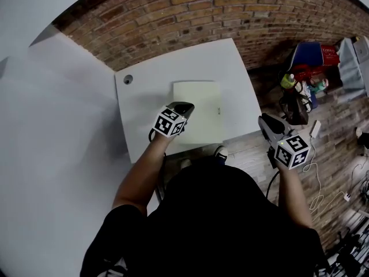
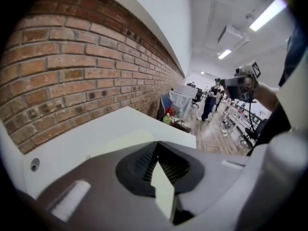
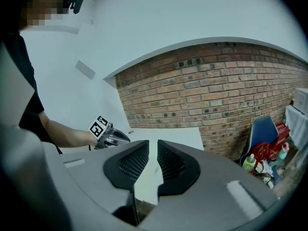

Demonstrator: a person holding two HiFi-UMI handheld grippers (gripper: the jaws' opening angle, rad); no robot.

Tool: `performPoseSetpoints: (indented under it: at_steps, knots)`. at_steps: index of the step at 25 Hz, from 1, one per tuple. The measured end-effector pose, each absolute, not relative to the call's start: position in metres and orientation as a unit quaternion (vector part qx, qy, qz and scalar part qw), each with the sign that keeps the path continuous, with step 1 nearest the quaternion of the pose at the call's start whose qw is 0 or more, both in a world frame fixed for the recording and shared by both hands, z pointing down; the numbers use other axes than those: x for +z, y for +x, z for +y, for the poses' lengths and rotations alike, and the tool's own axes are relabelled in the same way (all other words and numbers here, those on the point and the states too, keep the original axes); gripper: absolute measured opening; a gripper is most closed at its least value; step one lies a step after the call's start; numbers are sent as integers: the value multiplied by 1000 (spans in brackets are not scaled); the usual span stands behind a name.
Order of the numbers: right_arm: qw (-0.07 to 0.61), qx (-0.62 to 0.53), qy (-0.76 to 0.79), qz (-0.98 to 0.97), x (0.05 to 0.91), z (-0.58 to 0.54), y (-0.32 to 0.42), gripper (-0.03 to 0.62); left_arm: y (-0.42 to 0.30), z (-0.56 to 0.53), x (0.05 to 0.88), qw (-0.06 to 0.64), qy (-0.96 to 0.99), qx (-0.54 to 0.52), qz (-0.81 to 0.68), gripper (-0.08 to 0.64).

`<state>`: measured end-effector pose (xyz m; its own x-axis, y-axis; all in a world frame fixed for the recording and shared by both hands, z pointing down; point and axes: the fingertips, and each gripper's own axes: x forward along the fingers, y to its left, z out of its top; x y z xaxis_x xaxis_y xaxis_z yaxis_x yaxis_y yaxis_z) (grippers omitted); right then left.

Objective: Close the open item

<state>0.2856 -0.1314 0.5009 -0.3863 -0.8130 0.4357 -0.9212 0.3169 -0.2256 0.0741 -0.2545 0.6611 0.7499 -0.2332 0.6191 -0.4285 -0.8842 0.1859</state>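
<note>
— Starting at the left, what sits on the white square table?

— A small round grey grommet by its far-left corner. Then comes the pale green flat rectangular folder, lying shut and flat near the middle of the table, below the red brick wall.

— And the left gripper?

— It hangs over the folder's near-left corner; whether it touches the cover, I cannot tell. Its own view shows the black jaws clenched, tips meeting, with only a pale wedge of folder seen behind them.

— Further right?

— The right gripper is held off the table's right edge, above the wooden plank floor. Its jaws stand released, a narrow slot between them. Beyond it, a green bottle stands among clutter.
</note>
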Motion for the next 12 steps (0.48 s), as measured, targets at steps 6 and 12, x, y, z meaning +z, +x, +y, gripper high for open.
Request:
performPoseSetpoints:
  at_steps: [6,12]
  knots:
    - [122,208,528,-814,493,-147,279,55,40,-275,605,133,930,242,-243,5]
    - [118,188,521,-825,478,-165,272,55,12,-275,552,78,935,191,-289,5]
